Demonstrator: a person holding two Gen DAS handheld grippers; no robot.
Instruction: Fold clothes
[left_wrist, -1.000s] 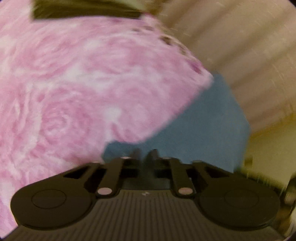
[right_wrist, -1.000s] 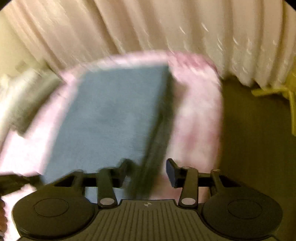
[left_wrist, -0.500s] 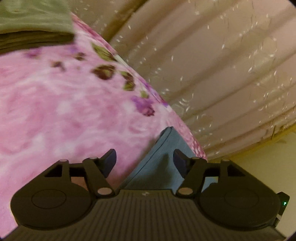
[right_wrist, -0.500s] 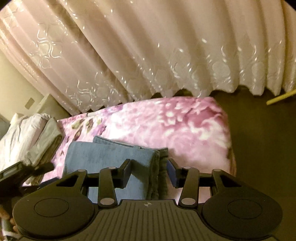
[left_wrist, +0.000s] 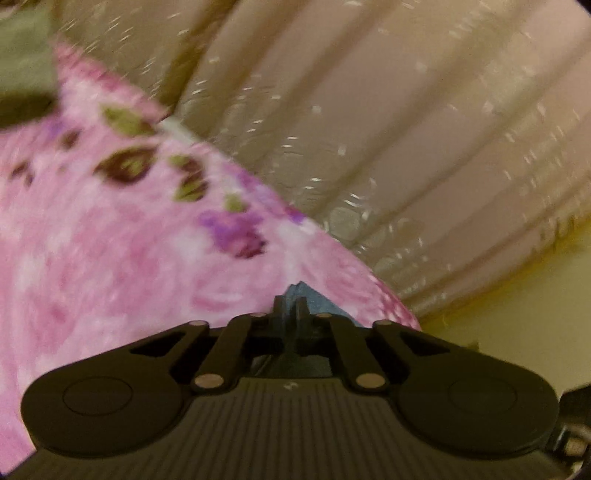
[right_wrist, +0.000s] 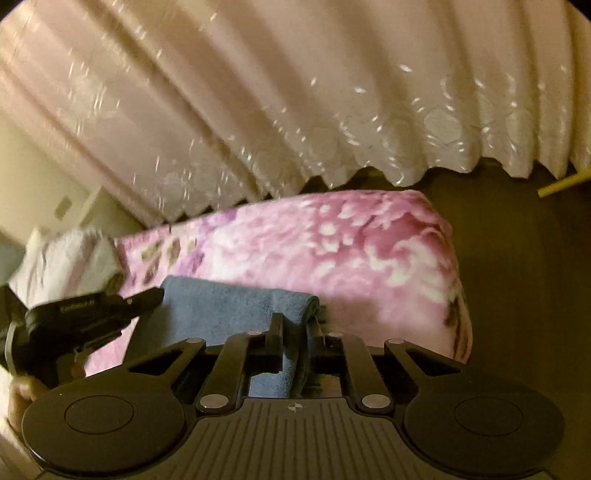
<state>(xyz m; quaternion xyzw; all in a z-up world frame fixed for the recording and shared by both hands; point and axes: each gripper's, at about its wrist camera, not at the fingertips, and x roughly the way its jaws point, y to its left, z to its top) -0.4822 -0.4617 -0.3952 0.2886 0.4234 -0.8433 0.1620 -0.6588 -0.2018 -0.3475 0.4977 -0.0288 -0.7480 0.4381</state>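
Two grippers, left (left_wrist: 290, 306) and right (right_wrist: 291, 328), fingers pinching the blue garment (right_wrist: 229, 306).

— What's the blue garment (right_wrist: 236, 306) you've got lying on the bedspread (right_wrist: 332, 243)?

— Soft matt cloth with a faint nap, thick where it's rolled. Your bedspread under it is fleecy, plush cloth in a pink floral print.

— And behind the bedspread?

— Your curtain (right_wrist: 295, 110): thin cloth with shiny embroidered motifs and a scalloped hem. Your right gripper (right_wrist: 293, 332) is matt black plastic, ribbed on the body, with dull metal pins. At the bedspread's left end, pale folded cloth (right_wrist: 62, 262) looks smooth.
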